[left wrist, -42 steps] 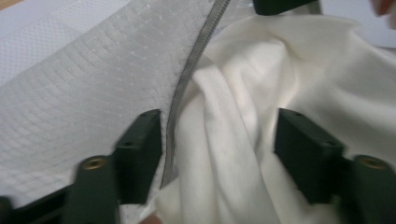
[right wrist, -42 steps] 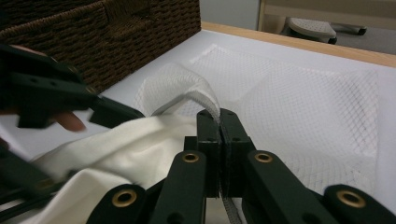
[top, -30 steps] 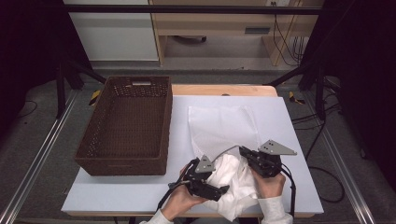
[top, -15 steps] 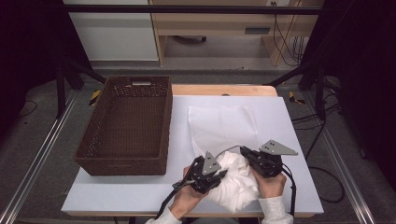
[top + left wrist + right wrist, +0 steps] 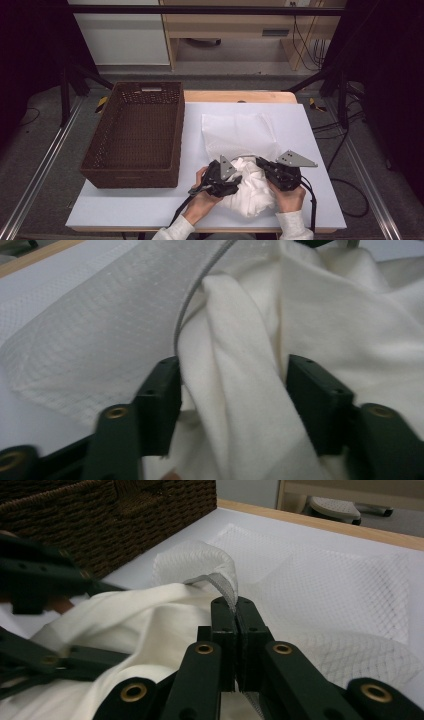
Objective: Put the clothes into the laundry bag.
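On white table — brown basket, dim room beyond.

A brown wicker basket stands empty at nine o'clock on the white table. Beyond, at twelve o'clock, sits a wooden shelf unit.

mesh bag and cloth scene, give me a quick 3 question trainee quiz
1. True or false: the right hand-held gripper is shut on the zipper edge of the white mesh laundry bag.
2. What lies between the left hand-held gripper's open jaws?
A. crumpled cream cloth
B. basket rim
C. nothing
3. Fill in: the dark brown woven wicker basket sits to the person's ____ of the mesh bag.

Key: 1 true; 2 A; 3 left
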